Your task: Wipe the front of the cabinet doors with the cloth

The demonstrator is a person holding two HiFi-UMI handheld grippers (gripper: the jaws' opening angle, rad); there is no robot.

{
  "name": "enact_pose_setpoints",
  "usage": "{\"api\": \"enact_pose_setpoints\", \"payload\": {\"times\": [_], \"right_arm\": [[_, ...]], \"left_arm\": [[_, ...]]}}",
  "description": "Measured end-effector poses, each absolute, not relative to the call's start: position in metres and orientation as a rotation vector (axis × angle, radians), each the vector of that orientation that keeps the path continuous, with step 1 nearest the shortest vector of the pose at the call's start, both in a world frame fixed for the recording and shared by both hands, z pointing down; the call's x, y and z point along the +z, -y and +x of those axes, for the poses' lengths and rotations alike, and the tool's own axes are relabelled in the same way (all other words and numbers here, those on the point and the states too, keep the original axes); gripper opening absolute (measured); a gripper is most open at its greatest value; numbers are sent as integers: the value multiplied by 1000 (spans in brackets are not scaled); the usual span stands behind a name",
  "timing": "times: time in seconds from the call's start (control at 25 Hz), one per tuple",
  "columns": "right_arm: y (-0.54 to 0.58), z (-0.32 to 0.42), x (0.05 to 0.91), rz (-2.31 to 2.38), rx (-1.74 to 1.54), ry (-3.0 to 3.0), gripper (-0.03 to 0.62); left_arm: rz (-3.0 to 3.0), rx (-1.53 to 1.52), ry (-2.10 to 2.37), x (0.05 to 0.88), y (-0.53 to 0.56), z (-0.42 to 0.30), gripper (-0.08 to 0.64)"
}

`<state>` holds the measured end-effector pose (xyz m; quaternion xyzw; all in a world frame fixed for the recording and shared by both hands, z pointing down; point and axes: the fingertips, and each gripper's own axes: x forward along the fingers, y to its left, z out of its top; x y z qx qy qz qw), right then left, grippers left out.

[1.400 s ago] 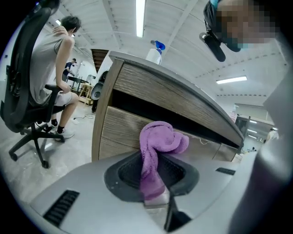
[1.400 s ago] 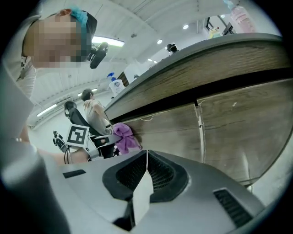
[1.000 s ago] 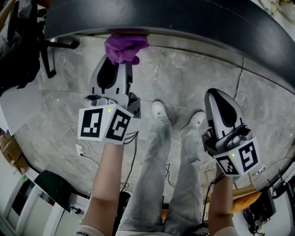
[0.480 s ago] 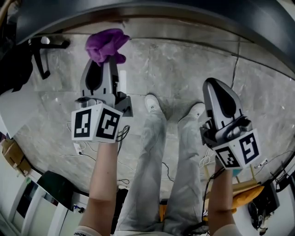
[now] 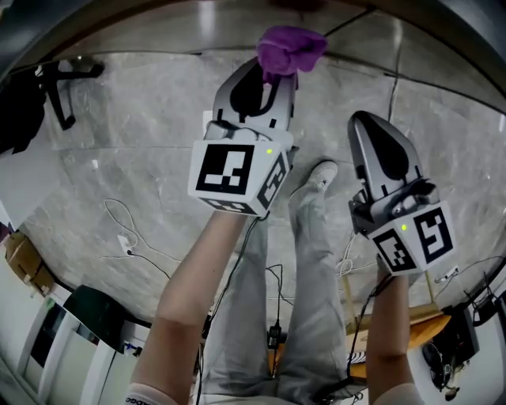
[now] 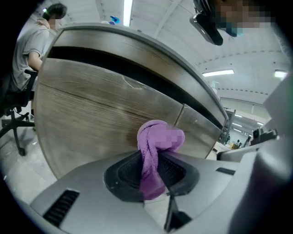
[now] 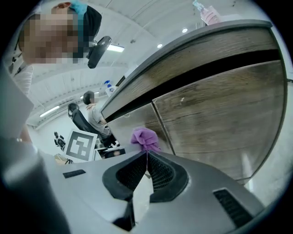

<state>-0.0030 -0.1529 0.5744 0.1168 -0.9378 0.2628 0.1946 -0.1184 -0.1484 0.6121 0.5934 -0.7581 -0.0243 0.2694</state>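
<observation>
The left gripper (image 5: 265, 87) has its jaws clamped on a purple cloth (image 5: 290, 47), which bunches out at 12 o'clock from the tips. The head view sets this close to the foot of the cabinet at the frame's top edge. Only the left gripper view shows the wad (image 6: 158, 141) in front of the grey-brown wood-grain cabinet door (image 6: 91, 114); whether it touches the door cannot be told. The right gripper (image 5: 375, 142) sits at 3 o'clock of the left one and a little lower. Its own view shows the jaws (image 7: 146, 169) pressed together at the tips with nothing between them. The same view shows the cloth (image 7: 145, 136) at 12 o'clock beyond them and a second door panel (image 7: 219, 119) at 2 o'clock under a dark counter edge. A pink bottle (image 7: 208, 13) stands on top, seen in no other view. The head view alone shows the floor (image 5: 142, 150), pale grey veined stone, with white cables (image 5: 126, 229) at 8 o'clock and the person's grey trouser legs (image 5: 316, 261). A seated person (image 6: 27, 50) shows at 10 o'clock in the left gripper view, under strip ceiling lights.
</observation>
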Motion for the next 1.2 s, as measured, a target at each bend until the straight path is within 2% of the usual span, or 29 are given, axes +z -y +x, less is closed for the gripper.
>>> {"api": "enact_pose_setpoints", "payload": {"times": [0.2,0.36,0.92,1.2], "right_arm": [[164,5,580,330,747,2628,29],[161,3,584,319,729,2619,29],[72,-72,593,183,692,2596,29],[46,-113,587,139,686,2604,29]], "left_arm": [[1610,-84,1981,630,181,-97,81],[1516,-144,1979,643,175,-113,81],[1252,-111,2209,643,45,-292,81],[1182,-115,2272,637,3,-352,81]]}}
